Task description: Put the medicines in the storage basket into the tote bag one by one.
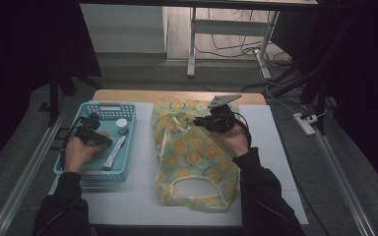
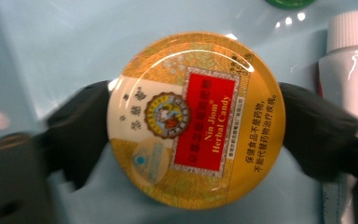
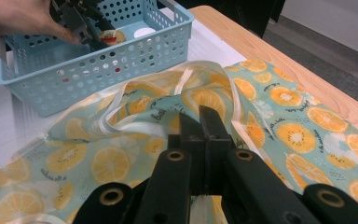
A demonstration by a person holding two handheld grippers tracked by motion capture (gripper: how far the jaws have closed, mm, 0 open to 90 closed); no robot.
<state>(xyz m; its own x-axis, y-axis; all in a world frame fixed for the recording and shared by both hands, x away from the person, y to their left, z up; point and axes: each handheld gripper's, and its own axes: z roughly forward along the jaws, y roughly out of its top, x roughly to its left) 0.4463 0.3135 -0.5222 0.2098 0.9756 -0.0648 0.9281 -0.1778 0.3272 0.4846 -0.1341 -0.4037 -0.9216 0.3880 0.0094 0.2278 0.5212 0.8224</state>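
Two grippers at work; left gripper point(image 2: 193, 126) clamped on round yellow herbal candy tin point(image 2: 196, 119), mid-frame, inside pale blue perforated plastic basket point(image 1: 128, 123) at left; right gripper point(image 3: 200, 122) pinched shut on citrus-print fabric bag point(image 3: 284, 121), centre, mouth toward basket.

round gold candy tin point(image 2: 196, 119): red label | perforated plastic basket point(image 1: 130, 142): light blue | cloth tote bag point(image 1: 197, 157): teal, orange-slice print | tube point(image 2: 354, 79): white
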